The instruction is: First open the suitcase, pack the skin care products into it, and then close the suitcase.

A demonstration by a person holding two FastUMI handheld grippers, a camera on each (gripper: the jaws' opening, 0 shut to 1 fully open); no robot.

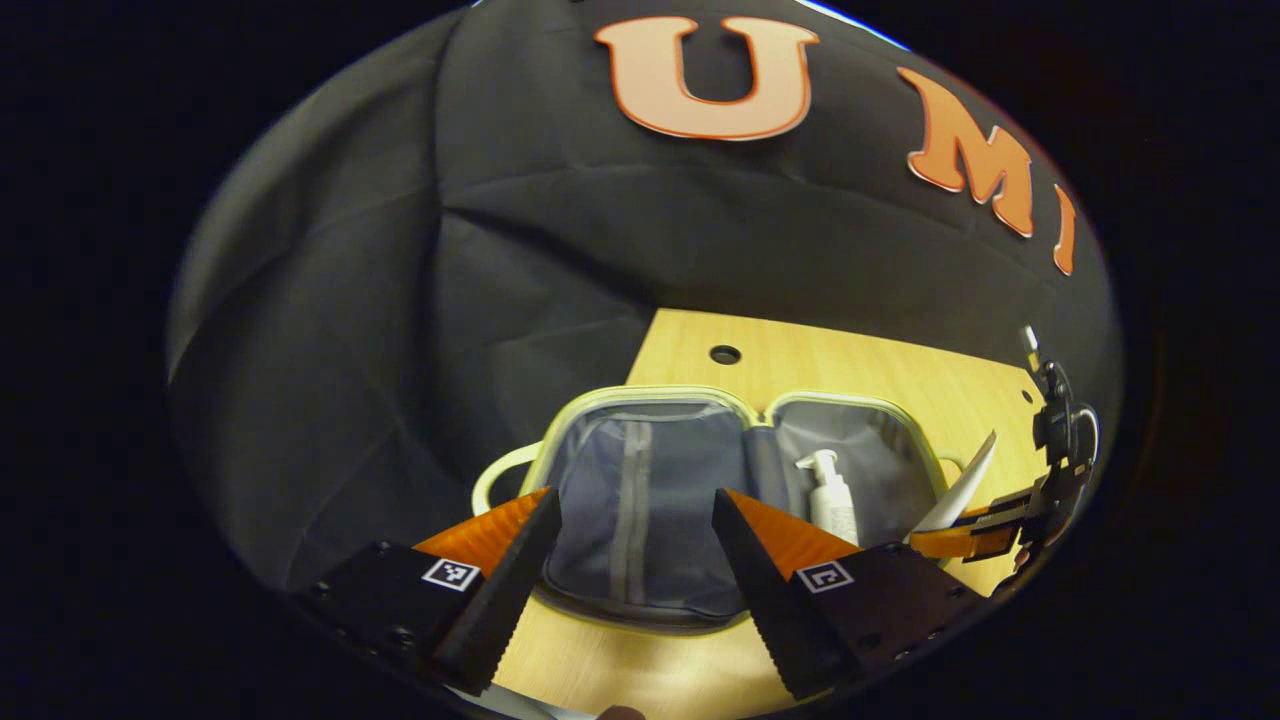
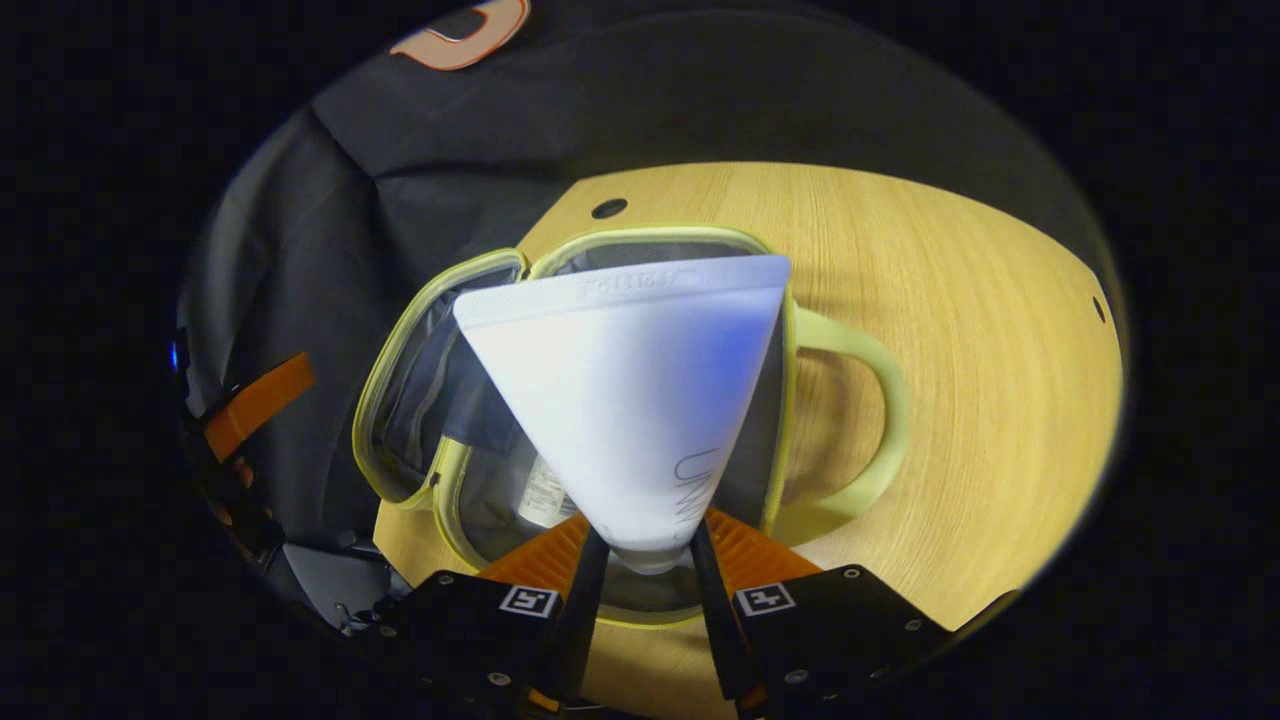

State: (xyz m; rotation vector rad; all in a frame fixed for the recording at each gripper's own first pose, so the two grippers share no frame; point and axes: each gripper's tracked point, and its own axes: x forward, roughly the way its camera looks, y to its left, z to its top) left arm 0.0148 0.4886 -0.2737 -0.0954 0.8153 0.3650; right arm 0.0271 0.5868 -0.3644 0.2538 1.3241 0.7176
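Over the open suitcase (image 2: pixel 400 420), right gripper (image 2: pixel 645 560) clamps a tube (image 2: pixel 630 400); left gripper (image 1: pixel 635 560) gapes, pump bottle (image 1: pixel 830 500) apparently inside.

My counter (image 2: pixel 980 300): light wood grain, with a round hole (image 2: pixel 608 208) near its far edge and a smaller one at the right edge. The suitcase (image 1: pixel 640 600) lies directly on it, opened flat, both halves facing up, pale green rim, its loop handle (image 2: pixel 870 400) resting on the wood.
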